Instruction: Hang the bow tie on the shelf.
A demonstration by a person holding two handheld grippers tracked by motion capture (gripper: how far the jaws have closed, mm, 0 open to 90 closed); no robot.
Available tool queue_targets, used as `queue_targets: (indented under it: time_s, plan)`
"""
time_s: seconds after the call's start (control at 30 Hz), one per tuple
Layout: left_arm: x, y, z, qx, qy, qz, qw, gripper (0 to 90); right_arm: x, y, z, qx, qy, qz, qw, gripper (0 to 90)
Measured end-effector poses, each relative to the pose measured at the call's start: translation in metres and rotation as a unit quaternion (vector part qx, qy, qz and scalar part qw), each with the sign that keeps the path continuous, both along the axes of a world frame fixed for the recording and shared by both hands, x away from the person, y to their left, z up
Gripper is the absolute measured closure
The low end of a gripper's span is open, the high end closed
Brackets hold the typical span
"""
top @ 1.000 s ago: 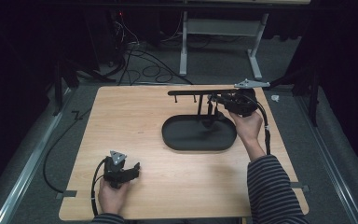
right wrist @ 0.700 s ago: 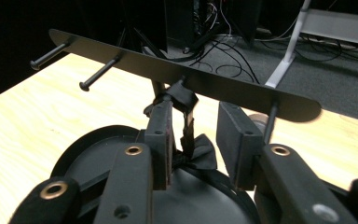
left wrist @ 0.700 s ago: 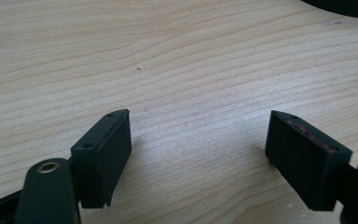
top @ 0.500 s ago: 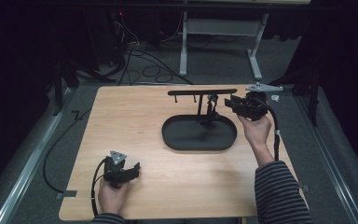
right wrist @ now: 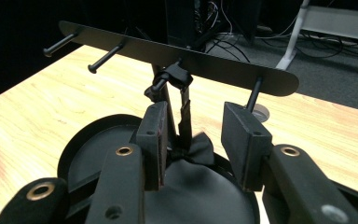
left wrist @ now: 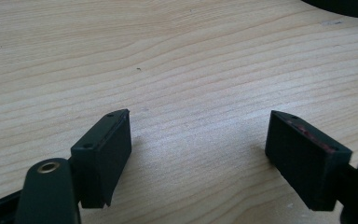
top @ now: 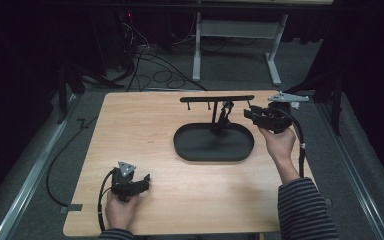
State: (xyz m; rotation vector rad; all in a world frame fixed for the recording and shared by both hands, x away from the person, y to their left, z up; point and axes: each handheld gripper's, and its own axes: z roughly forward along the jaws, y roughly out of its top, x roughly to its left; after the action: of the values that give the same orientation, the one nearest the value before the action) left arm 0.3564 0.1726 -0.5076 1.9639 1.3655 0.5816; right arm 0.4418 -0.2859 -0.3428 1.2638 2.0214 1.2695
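Your right tongs (right wrist: 193,140), just spreading and empty, sit right of the black fabric strap (right wrist: 184,109) hanging vertically on the black metal peg rack (right wrist: 223,70); left tongs (left wrist: 214,154) spread, far off.

Black stand (top: 215,142), black strap (right wrist: 182,100), pale wood-grain table (top: 130,130), striped sleeve (top: 302,207).

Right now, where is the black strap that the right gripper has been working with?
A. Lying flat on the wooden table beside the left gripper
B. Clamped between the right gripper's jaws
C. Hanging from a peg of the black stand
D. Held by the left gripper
C: the black strap hangs from a peg of the black stand, while the right gripper has its jaws apart, pressing on nothing.
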Motion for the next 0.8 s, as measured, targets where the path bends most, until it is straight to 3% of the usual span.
queue_targets:
  time_s: [0.47,0.8]
  plan:
    - [0.0,0.0,0.0,0.0,0.0,0.0,1.0,22.9,-0.015,-0.008,-0.003,0.006,-0.003,0.0,1.0,62.4]
    - [0.0,0.0,0.0,0.0,0.0,0.0,1.0,22.9,-0.026,-0.013,-0.003,0.013,-0.02,0.002,0.9997,62.8]
